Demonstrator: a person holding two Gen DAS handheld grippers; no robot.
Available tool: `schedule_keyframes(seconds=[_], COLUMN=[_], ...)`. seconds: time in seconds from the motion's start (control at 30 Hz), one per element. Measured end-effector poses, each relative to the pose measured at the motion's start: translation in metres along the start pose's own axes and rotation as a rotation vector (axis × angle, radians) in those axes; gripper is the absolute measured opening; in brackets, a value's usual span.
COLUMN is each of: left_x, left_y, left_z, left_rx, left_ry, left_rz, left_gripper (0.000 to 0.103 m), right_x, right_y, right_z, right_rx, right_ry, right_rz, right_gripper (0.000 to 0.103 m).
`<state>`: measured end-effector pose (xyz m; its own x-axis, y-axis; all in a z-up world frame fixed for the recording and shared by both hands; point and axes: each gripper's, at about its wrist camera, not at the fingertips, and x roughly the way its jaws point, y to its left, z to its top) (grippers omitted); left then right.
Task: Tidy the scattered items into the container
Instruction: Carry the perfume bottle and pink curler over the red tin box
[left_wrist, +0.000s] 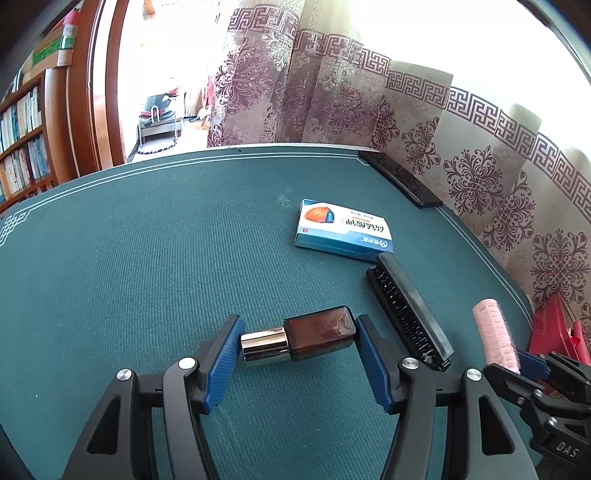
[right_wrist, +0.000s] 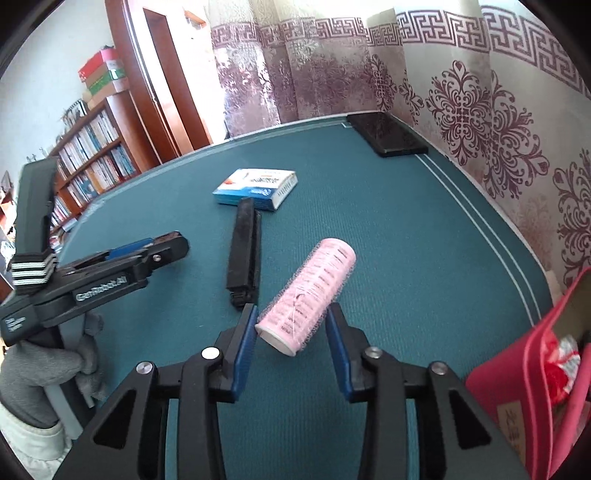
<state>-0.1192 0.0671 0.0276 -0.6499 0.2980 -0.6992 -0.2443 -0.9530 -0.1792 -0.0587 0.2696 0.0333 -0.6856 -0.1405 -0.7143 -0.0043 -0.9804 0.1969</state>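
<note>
A brown bottle (left_wrist: 317, 332) with a silver cap lies on its side on the green table mat (left_wrist: 147, 258). My left gripper (left_wrist: 299, 326) is shut on it end to end, one blue pad on the cap and the other on the base. A pink hair roller (right_wrist: 306, 295) sits between the pads of my right gripper (right_wrist: 291, 312), which press on its sides near its lower end. The roller (left_wrist: 496, 336) also rises in the left wrist view in front of my right gripper (left_wrist: 532, 363). A red container (right_wrist: 517, 373) stands open at the right edge.
A black comb (right_wrist: 243, 251) lies between the two grippers, with a blue and white box (right_wrist: 255, 186) just beyond it. A black phone (right_wrist: 388, 136) rests at the far corner by the patterned curtain. A grey-gloved hand (right_wrist: 37, 369) holds the left gripper (right_wrist: 166, 243).
</note>
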Motion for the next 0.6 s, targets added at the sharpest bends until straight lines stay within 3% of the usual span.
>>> schedule_keyframes(seconds=[0.33,0.6], left_x=[-0.012,-0.017], left_y=[-0.015,-0.042], left_z=[0.002,-0.002], left_rx=[0.019,0.069], left_ry=[-0.023,-0.011], left_rz=[-0.033,-0.065], left_gripper=[0.063,0.063], right_x=[-0.057,-0.119], right_y=[-0.003,-0.037], right_z=[-0.012,-0.035], right_rx=[0.021,0.056], right_ry=[-0.076,-0.142], right_rz=[0.014,-0.096], right_gripper=[0.041,0.041])
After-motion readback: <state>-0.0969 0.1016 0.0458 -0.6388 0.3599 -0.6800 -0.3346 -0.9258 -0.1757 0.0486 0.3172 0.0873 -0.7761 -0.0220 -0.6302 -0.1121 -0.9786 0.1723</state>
